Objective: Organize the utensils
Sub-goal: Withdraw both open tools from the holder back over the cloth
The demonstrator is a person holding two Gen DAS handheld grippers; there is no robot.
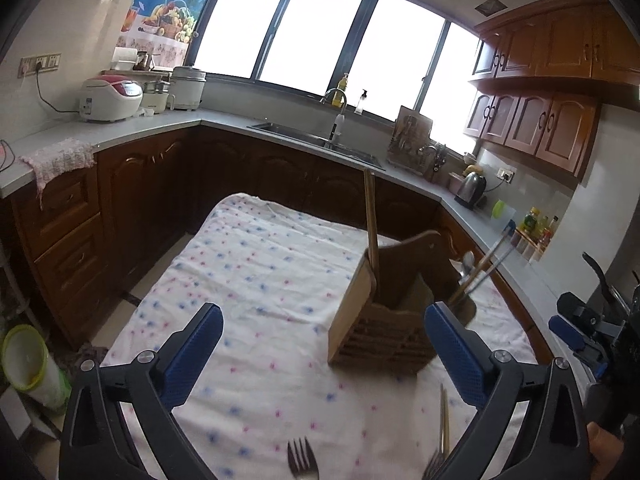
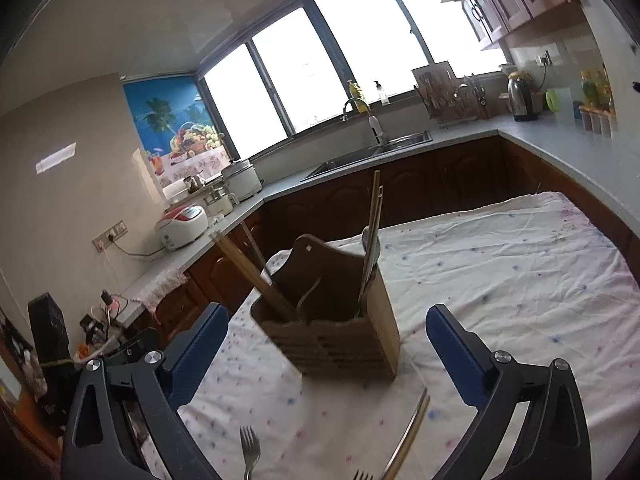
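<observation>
A wooden utensil holder (image 1: 382, 322) stands on the flowered tablecloth (image 1: 256, 272); it also shows in the right wrist view (image 2: 340, 332). It holds chopsticks (image 1: 371, 224), a spoon and other utensils. On the cloth near me lie a fork (image 1: 302, 460), a pair of chopsticks (image 1: 444, 420) and a second fork (image 1: 434, 466). The right wrist view shows the fork (image 2: 250, 452) and the chopsticks (image 2: 408, 436) too. My left gripper (image 1: 324, 332) is open and empty, above the cloth. My right gripper (image 2: 326, 332) is open and empty, facing the holder; it shows at the right edge of the left wrist view (image 1: 576, 332).
A grey counter (image 1: 224, 118) runs round the room with a sink (image 1: 320, 138), a rice cooker (image 1: 110, 98), a kettle (image 1: 470, 188) and a dish rack (image 1: 412, 140). Dark wood cabinets (image 1: 132, 200) stand below. A bin (image 1: 28, 364) stands on the floor at the left.
</observation>
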